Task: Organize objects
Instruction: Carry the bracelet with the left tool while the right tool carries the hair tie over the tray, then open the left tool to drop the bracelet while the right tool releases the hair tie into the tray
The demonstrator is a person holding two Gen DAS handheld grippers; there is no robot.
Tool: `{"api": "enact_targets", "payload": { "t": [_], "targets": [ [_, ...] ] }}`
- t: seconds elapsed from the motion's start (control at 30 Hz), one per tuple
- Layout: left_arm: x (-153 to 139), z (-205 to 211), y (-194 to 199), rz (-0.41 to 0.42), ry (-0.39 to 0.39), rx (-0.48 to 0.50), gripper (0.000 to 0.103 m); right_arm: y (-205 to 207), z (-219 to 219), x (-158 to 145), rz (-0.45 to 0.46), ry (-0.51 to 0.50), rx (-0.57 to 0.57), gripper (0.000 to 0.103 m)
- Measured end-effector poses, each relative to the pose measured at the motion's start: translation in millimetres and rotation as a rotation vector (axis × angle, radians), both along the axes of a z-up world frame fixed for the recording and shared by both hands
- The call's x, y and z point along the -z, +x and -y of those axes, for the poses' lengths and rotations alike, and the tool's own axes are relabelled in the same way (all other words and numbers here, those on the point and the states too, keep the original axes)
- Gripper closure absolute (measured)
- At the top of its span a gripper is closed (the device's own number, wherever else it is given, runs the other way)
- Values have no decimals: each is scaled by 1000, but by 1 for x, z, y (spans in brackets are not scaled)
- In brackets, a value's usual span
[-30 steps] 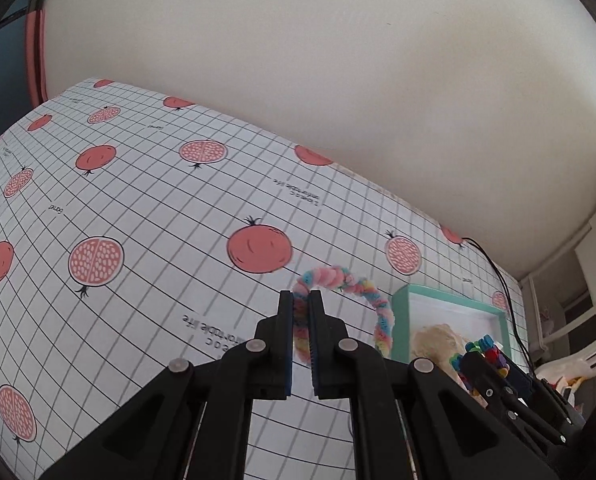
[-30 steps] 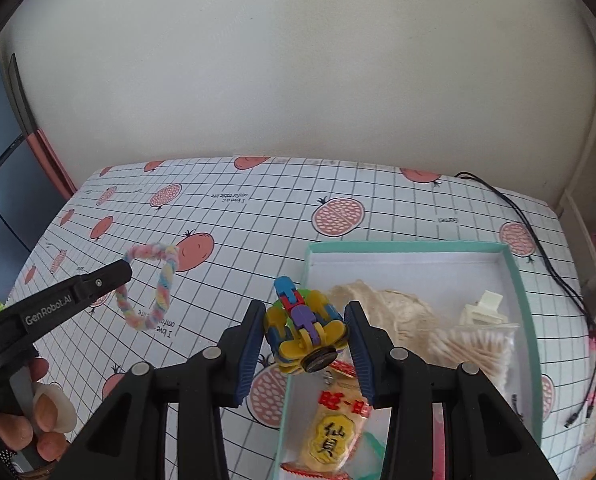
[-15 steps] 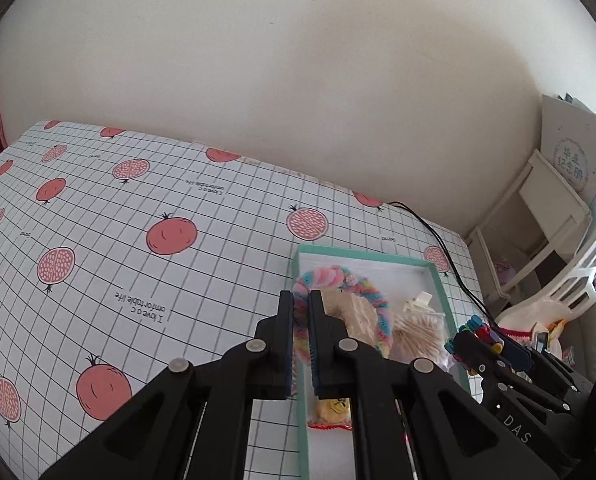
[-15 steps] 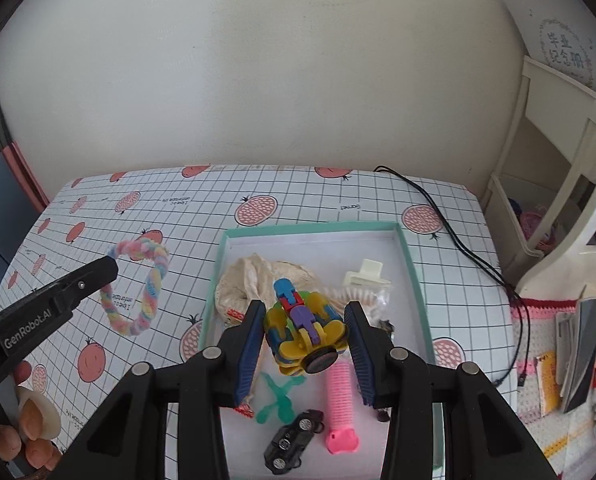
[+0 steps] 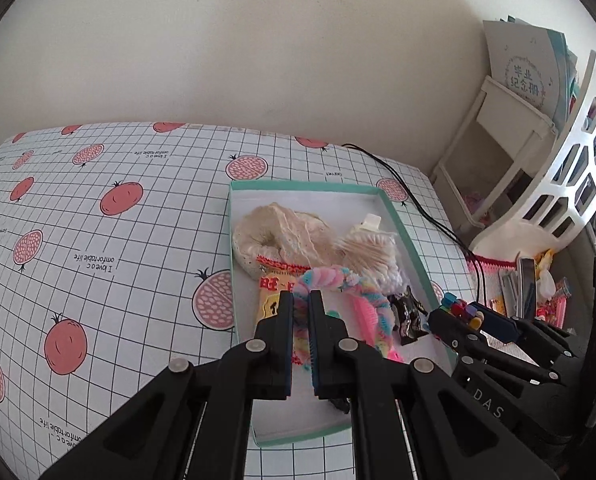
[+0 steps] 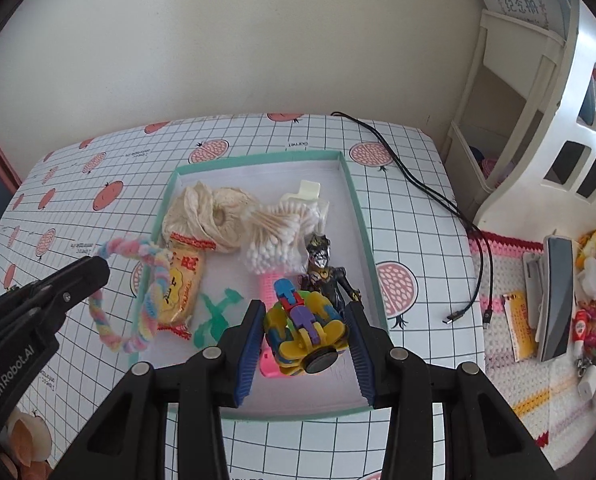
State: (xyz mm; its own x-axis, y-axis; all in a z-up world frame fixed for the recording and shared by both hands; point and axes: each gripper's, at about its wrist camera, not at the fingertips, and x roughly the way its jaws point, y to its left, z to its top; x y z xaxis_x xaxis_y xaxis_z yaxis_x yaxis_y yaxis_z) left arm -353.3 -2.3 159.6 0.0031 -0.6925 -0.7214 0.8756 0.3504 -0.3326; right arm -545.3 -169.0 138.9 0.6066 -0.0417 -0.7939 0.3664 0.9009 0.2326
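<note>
A pomegranate-print gridded tablecloth (image 5: 97,220) carries a teal-rimmed white tray (image 6: 362,216) crowded with clutter. The left gripper (image 5: 301,304) pinches a pastel fuzzy braided ring (image 6: 153,280) at nine o'clock. The right gripper (image 6: 306,320) clamps a multicoloured plastic block toy (image 6: 306,332) above a pink comb (image 6: 267,286).

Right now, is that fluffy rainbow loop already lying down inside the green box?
No. The left gripper is shut on the fluffy rainbow loop, holding it in the air by the green box's left wall.
</note>
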Motion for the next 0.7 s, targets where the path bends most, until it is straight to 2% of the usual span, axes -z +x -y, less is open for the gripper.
{"api": "enact_targets", "payload": {
  "t": [0.4, 0.7],
  "targets": [
    [42, 10, -17, -13, 140, 39, 96, 6, -3, 45, -148, -22, -47, 60],
    [58, 17, -30, 22, 214, 73, 96, 9, -3, 64, -211, -25, -66, 59]
  ]
}}
